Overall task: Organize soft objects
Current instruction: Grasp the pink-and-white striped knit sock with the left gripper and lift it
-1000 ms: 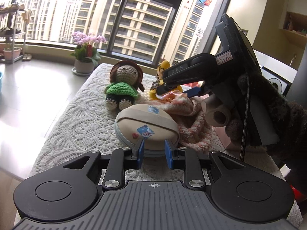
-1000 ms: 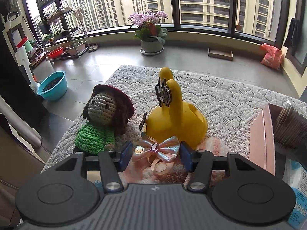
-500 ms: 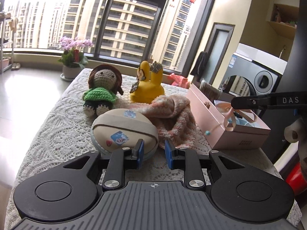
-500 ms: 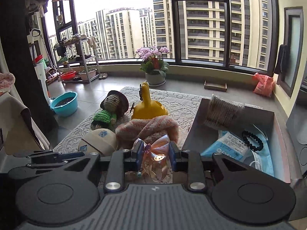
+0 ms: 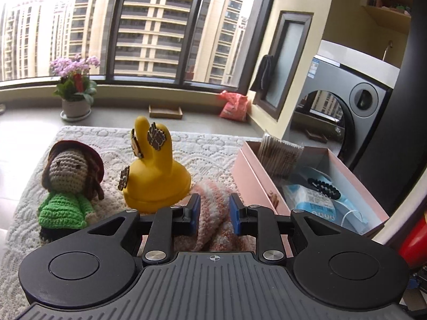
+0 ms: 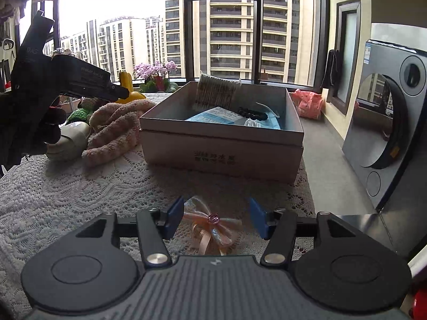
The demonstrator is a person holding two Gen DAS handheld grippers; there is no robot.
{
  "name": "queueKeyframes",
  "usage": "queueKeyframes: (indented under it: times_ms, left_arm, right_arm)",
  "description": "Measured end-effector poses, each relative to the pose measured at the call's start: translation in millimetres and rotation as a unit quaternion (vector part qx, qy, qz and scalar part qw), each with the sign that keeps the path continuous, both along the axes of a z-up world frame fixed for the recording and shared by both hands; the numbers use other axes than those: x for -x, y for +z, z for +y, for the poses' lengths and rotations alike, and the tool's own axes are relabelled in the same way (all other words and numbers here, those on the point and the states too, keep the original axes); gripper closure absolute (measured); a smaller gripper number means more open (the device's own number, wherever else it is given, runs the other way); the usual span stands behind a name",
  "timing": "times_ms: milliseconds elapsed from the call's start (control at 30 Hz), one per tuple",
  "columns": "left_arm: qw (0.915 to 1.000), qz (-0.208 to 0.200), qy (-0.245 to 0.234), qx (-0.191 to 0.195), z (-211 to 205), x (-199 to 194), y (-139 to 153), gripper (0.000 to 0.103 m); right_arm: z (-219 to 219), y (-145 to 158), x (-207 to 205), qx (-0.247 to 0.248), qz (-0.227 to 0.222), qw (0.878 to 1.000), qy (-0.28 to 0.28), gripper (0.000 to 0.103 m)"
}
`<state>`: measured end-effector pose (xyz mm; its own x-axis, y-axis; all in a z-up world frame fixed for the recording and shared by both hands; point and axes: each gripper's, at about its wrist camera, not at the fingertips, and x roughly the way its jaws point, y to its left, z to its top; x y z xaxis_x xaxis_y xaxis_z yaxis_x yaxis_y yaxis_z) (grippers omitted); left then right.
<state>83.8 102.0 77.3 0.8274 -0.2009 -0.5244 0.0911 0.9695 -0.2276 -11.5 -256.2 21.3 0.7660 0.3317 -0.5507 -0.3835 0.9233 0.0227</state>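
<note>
A peach ribbon bow (image 6: pixel 213 226) lies on the lace tablecloth (image 6: pixel 66 192) in front of the pink box (image 6: pixel 221 154). My right gripper (image 6: pixel 216 218) straddles the bow. Its jaws are opening and the pads stand clear of it. My left gripper (image 5: pixel 214 213) hovers over the pink knitted cloth (image 5: pixel 210 189), its jaws narrowly apart with nothing pinched. The right wrist view shows the left gripper (image 6: pixel 120 93) from the side, above that pink knitted cloth (image 6: pixel 114 125). A crochet doll (image 5: pixel 66 186) and a yellow rabbit toy (image 5: pixel 154 176) stand beyond it. A beige round cushion (image 6: pixel 69 138) lies beside the cloth.
The pink box (image 5: pixel 253 176) holds cotton swabs, a blue packet and a black hair tie. A washing machine (image 6: pixel 387 122) stands to the right, past the table's edge. A flower pot (image 5: pixel 74 90) sits on the floor by the window.
The right gripper carried the bow from beside the yellow toy to the cloth in front of the box and let it go. The left gripper swung right, from the cushion to over the knitted cloth.
</note>
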Motion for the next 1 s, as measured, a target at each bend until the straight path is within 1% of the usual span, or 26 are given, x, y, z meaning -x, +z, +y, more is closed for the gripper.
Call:
queueKeyframes:
  times_ms: [67, 133, 200, 233, 267, 300, 367, 400, 533, 667, 767, 867, 933, 1000]
  left_arm:
    - [0.9997, 0.013, 0.0, -0.018, -11.2, -16.0, -3.9, 0.076]
    - [0.9979, 0.033, 0.0, -0.056, -24.1, -29.1, -12.9, 0.072]
    - [0.9932, 0.057, 0.003, -0.102, -34.1, -43.3, -23.3, 0.071]
    - [0.9915, 0.06, -0.001, -0.116, -37.1, -47.2, -27.5, 0.071]
    - [0.9899, 0.057, -0.008, -0.129, -40.1, -49.8, -30.5, 0.071]
    - [0.9873, 0.05, -0.017, -0.15, -43.3, -51.1, -33.2, 0.071]
    - [0.9823, 0.044, -0.032, -0.179, -47.9, -51.5, -35.3, 0.071]
    - [0.9806, 0.045, -0.038, -0.187, -48.3, -51.8, -35.7, 0.071]
    - [0.9791, 0.065, -0.05, -0.186, -40.1, -48.3, -29.0, 0.071]
    - [0.9757, 0.081, -0.054, -0.196, -35.5, -44.7, -27.4, 0.071]
    - [0.9748, 0.079, -0.055, -0.202, -38.8, -45.3, -31.9, 0.071]
    - [0.9775, 0.076, -0.037, -0.193, -43.8, -48.1, -36.8, 0.071]
    - [0.9761, 0.069, -0.029, -0.204, -48.0, -45.9, -37.3, 0.071]
    - [0.9726, 0.064, -0.033, -0.221, -50.6, -43.4, -38.5, 0.071]
  right_arm:
    - [-2.7, -4.7, 1.3, -0.014, 0.005, 1.0, 0.006, 0.048]
    - [-5.2, -7.8, -0.5, -0.029, 0.014, 0.999, 0.003, 0.047]
    - [-9.7, -8.8, -0.6, -0.042, 0.02, 0.999, -0.001, 0.047]
    - [-12.3, -8.6, -0.3, -0.051, 0.02, 0.999, -0.003, 0.046]
    - [-13.9, -8.6, -0.3, -0.057, 0.02, 0.998, -0.004, 0.043]
    - [-15.5, -8.9, 0.0, -0.06, 0.02, 0.998, -0.006, 0.042]
    - [-15.0, -9.9, 0.1, -0.062, 0.021, 0.998, -0.007, 0.041]
    - [-14.1, -8.6, 0.6, -0.063, 0.02, 0.998, -0.008, 0.041]
    - [-15.7, -9.2, -0.8, -0.066, 0.02, 0.998, -0.011, 0.041]
    - [-13.9, -9.6, -1.5, -0.062, 0.022, 0.998, -0.011, 0.04]
    - [-13.3, -10.0, -1.8, -0.059, 0.024, 0.998, -0.012, 0.038]
    - [-13.2, -10.4, -2.1, -0.059, 0.025, 0.998, -0.013, 0.037]
    - [-13.5, -10.3, -1.9, -0.061, 0.026, 0.998, -0.015, 0.037]
    - [-13.9, -10.1, -1.7, -0.062, 0.027, 0.998, -0.016, 0.036]
